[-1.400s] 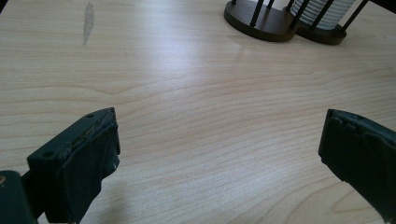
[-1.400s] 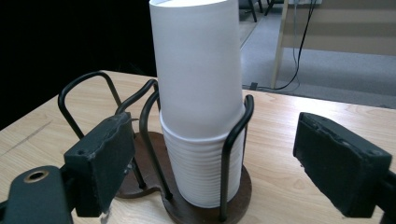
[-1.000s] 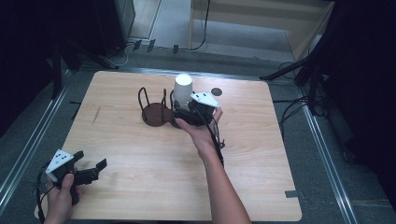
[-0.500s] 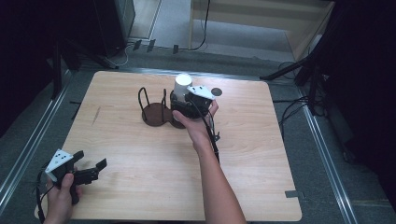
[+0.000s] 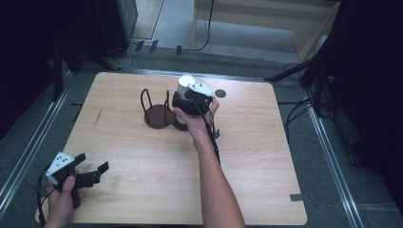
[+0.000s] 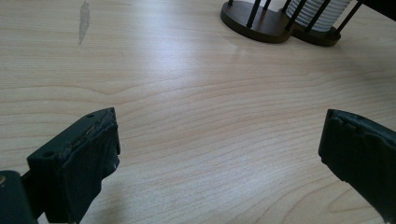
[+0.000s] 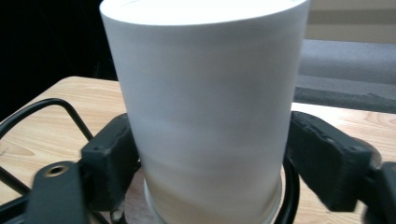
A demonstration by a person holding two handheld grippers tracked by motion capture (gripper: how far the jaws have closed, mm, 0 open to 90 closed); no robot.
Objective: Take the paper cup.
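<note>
A white cup (image 5: pixel 185 83) stands upright in the right ring of a dark brown holder (image 5: pixel 157 116) with black wire loops, at the middle back of the wooden table (image 5: pixel 285 166). My right gripper (image 5: pixel 183 99) reaches it from the near side. In the right gripper view the cup (image 7: pixel 201 116) sits between the jaws and both pads touch its sides, so the right gripper (image 7: pixel 210 158) is shut on it. My left gripper (image 5: pixel 92 162) is open near the front left corner, with bare wood between its jaws (image 6: pixel 219 149). The holder (image 6: pixel 254 21) and cup (image 6: pixel 317 9) lie far ahead of it.
A small dark round disc (image 5: pixel 220 93) lies on the table just right of the cup. Metal rails run along both sides of the table, and cables lie on the floor beyond it. A grey smudge (image 6: pixel 84 21) marks the wood at left.
My right gripper has moved forward and left from beside the cup until its jaws are around it. The left gripper has stayed where it was.
</note>
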